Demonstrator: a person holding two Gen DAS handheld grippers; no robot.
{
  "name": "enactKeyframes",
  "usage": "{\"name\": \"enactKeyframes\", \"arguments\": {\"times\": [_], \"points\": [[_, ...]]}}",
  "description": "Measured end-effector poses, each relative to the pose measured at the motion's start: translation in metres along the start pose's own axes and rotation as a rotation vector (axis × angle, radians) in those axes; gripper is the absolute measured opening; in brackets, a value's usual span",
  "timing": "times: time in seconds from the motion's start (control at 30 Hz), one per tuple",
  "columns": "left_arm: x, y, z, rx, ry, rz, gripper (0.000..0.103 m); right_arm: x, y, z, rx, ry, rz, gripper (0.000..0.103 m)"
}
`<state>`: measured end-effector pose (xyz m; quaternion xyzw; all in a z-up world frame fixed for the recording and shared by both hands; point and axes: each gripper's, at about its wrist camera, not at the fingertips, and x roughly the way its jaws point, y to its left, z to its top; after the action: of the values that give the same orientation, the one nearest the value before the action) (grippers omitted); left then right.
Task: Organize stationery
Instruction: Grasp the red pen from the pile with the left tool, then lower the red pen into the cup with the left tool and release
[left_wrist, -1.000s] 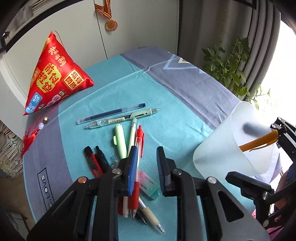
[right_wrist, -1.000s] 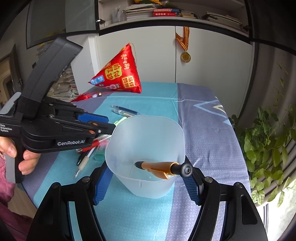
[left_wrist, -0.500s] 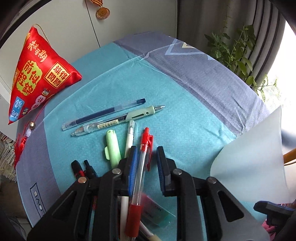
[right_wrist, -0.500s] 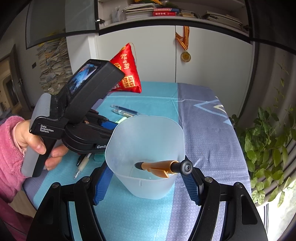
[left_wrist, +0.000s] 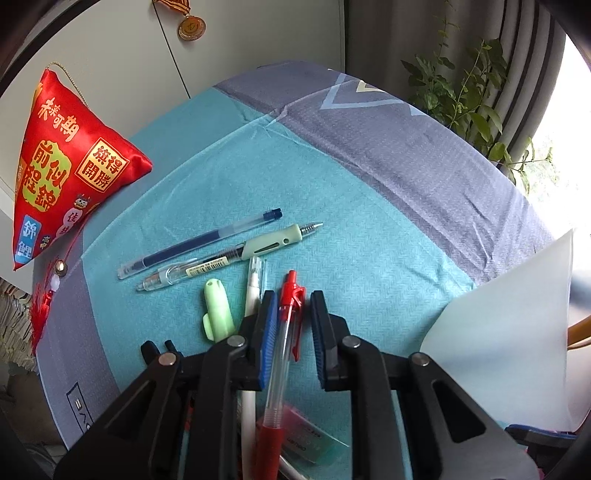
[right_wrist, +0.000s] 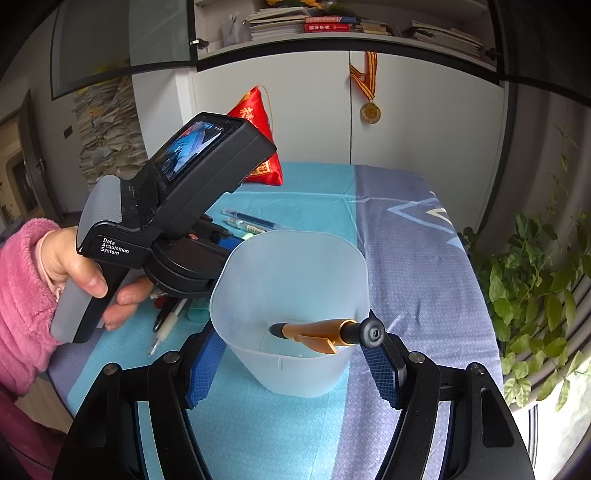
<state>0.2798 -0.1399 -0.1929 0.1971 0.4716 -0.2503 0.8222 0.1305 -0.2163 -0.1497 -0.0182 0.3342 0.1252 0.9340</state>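
Left wrist view: the left gripper (left_wrist: 291, 325) is seen closing, its blue pads either side of a red pen (left_wrist: 281, 354) that lies lengthwise between the jaws; the left pad is at the barrel, while a gap is left at the right pad, so no firm grip is shown. Under the jaws a white pen (left_wrist: 252, 295) and a boxed eraser (left_wrist: 308, 435) are partly hidden. Just to the left a pale green highlighter (left_wrist: 218, 308) is lain on the teal cloth of the bench (left_wrist: 369, 258). Beyond it a green-grip gel pen (left_wrist: 229, 256) and a clear blue pen (left_wrist: 201, 242) are set side by side, slanted. At the right edge the translucent cup (left_wrist: 509, 332) is seen. Farther off, a red pyramid-shaped cushion (left_wrist: 70, 166) is stood at the bench's left corner, and a medal (left_wrist: 190, 27) is hung on the white cupboard behind.

Right wrist view: the cup (right_wrist: 291, 306) is clamped between the wide-set blue pads of the right gripper (right_wrist: 293, 363), upright on the bench, with an orange pen (right_wrist: 325, 330) leant inside, its black end over the rim. To the left, the left gripper's handle is held by a hand (right_wrist: 85, 273) in a pink sleeve (right_wrist: 22, 302). A leafy plant (right_wrist: 535, 288) is seen at the right, by the window.
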Motion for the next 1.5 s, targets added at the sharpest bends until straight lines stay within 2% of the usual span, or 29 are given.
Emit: {"name": "enactKeyframes", "arguments": {"times": [0.1, 0.47, 0.87, 1.1, 1.2, 1.5], "points": [[-0.007, 0.001, -0.004, -0.025, -0.01, -0.001, 0.012, 0.0, 0.0, 0.0, -0.002, 0.001, -0.001, 0.071], [-0.111, 0.001, -0.019, -0.074, -0.247, -0.022, 0.012, -0.001, 0.0, -0.001, 0.002, -0.001, -0.002, 0.071], [-0.179, -0.009, -0.021, -0.072, -0.412, -0.039, 0.012, -0.002, 0.003, -0.002, -0.003, 0.003, 0.002, 0.071], [-0.22, -0.027, -0.013, -0.037, -0.519, -0.121, 0.012, -0.003, 0.005, -0.003, -0.001, 0.005, 0.005, 0.071], [-0.226, -0.037, -0.012, -0.016, -0.533, -0.183, 0.012, -0.004, 0.006, -0.003, -0.004, 0.006, 0.007, 0.071], [-0.189, -0.055, -0.013, 0.026, -0.426, -0.193, 0.012, -0.004, 0.007, -0.004, -0.007, 0.006, 0.006, 0.072]]}}
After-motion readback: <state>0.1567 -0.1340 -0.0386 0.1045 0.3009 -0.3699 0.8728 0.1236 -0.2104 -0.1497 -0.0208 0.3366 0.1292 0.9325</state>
